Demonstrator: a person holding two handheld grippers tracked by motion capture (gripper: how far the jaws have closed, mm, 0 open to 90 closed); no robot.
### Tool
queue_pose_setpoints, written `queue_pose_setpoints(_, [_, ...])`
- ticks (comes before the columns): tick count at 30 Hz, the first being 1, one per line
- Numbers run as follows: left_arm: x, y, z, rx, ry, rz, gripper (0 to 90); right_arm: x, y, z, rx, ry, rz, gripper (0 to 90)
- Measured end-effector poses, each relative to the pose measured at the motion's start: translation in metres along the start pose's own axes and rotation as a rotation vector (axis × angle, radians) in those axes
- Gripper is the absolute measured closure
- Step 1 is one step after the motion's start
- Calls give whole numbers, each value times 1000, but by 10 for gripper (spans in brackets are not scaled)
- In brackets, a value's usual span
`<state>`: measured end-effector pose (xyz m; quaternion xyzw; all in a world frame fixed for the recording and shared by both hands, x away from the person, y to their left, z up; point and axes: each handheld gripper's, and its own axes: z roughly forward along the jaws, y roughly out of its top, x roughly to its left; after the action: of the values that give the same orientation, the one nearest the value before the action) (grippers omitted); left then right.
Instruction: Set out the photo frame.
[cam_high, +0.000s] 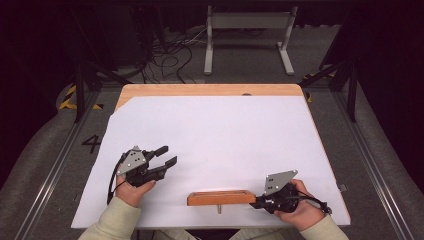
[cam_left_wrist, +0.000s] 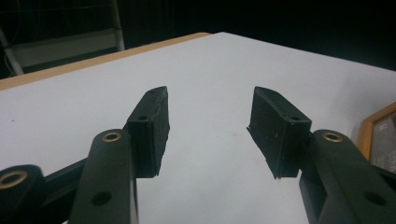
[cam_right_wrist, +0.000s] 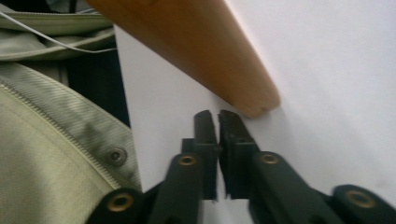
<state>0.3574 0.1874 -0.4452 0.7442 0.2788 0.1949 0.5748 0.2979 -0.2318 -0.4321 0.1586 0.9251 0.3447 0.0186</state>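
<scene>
A low wooden tray-like frame (cam_high: 221, 198) lies near the front edge of the white sheet (cam_high: 215, 130), with a small metal peg (cam_high: 219, 208) sticking out of its near side. My right gripper (cam_high: 255, 201) is shut with nothing between its jaws, its tips just off the frame's right end. In the right gripper view the closed tips (cam_right_wrist: 212, 115) sit close beside the frame's rounded corner (cam_right_wrist: 252, 100). My left gripper (cam_high: 168, 155) rests at the sheet's left, open and holding nothing. Its fingertips (cam_left_wrist: 210, 100) stand wide apart over bare sheet, and the frame's edge (cam_left_wrist: 369, 133) shows at the right.
The sheet covers a wooden table (cam_high: 210, 90) whose far edge stays bare. A person's pale zipped jacket (cam_right_wrist: 56, 154) lies close behind the table's front edge. A grey metal stand (cam_high: 247, 30) and cables (cam_high: 170, 55) are on the floor beyond the table.
</scene>
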Motion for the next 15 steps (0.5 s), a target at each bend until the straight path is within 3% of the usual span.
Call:
queue_pose_setpoints(3, [1,-2,3,47,44,0,489,1,1,3,1,13,1,900])
queue_pose_setpoints(15, [3,-3,3,75,55,-11,466,-1,1,11,-17,5,44,900])
